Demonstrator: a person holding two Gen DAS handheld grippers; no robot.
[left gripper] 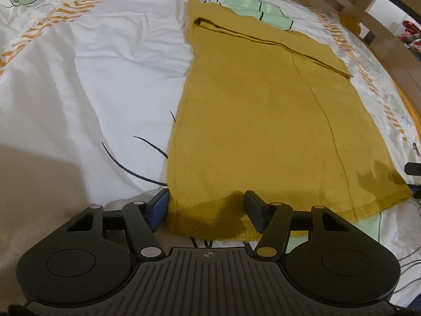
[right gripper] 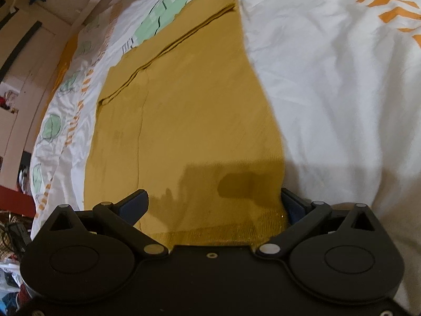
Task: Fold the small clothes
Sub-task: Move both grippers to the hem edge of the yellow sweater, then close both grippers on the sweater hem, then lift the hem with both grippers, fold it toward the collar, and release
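A mustard-yellow knit garment (left gripper: 257, 121) lies flat on the bed, partly folded, with a folded edge running across its far end. My left gripper (left gripper: 206, 209) is open, its fingers straddling the garment's near left corner at the hem. The garment also shows in the right wrist view (right gripper: 189, 110). My right gripper (right gripper: 215, 205) is open wide over the near hem, its right finger (right gripper: 293, 205) at the garment's right edge. Neither gripper holds cloth.
The bed cover (left gripper: 92, 84) is white with orange stripes and green shapes, wrinkled around the garment. A wooden bed frame (left gripper: 368, 8) stands at the far right. Cluttered room items (right gripper: 15, 226) lie beyond the bed's left edge in the right wrist view.
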